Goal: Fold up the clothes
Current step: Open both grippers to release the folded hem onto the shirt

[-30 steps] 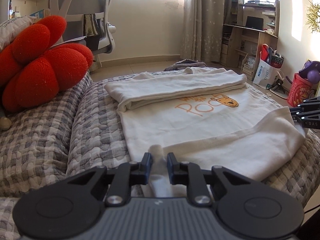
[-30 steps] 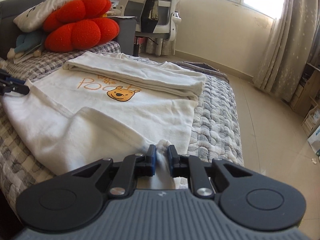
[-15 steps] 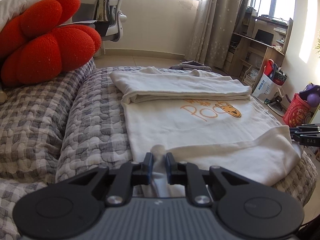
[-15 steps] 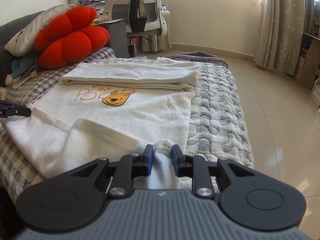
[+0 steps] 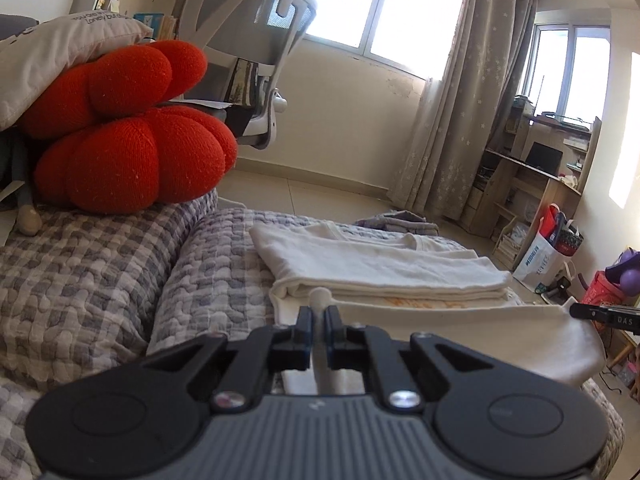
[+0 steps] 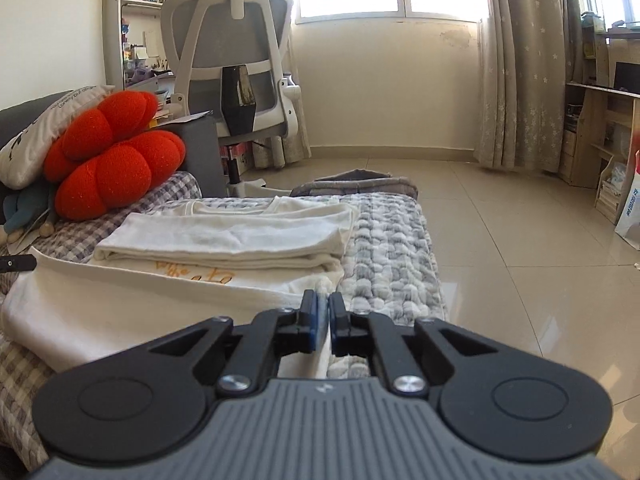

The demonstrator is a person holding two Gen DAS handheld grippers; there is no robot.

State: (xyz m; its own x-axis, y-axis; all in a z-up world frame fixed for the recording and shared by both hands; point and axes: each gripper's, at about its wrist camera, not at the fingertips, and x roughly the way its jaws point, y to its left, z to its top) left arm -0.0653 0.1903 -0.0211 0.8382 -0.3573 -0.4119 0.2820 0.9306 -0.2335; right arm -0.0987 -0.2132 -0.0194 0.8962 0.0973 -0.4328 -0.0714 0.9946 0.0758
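A cream T-shirt with an orange printed design lies on a bed covered by a grey-and-white checked quilt. Its far part is already folded over into a flat band across the shirt.

In the left wrist view, the left gripper has its jaws drawn narrow and clamped on a pinch of the shirt's near hem, a small tuft of cloth poking up between them. The hem is raised off the quilt and runs in a taut line to the right, where the tip of the right gripper holds the other corner.

In the right wrist view, the right gripper also has its jaws pressed nearly together on the cream fabric, at the shirt's corner nearest the bed edge. The lifted hem stretches left toward the tip of the left gripper at the picture's edge. Part of the orange print shows just beyond the raised hem, below the folded band.

A red knotted cushion rests at the head of the bed against a pale pillow. Behind it stands a grey mesh office chair. Beige curtains hang by a bright window, above a tiled floor.
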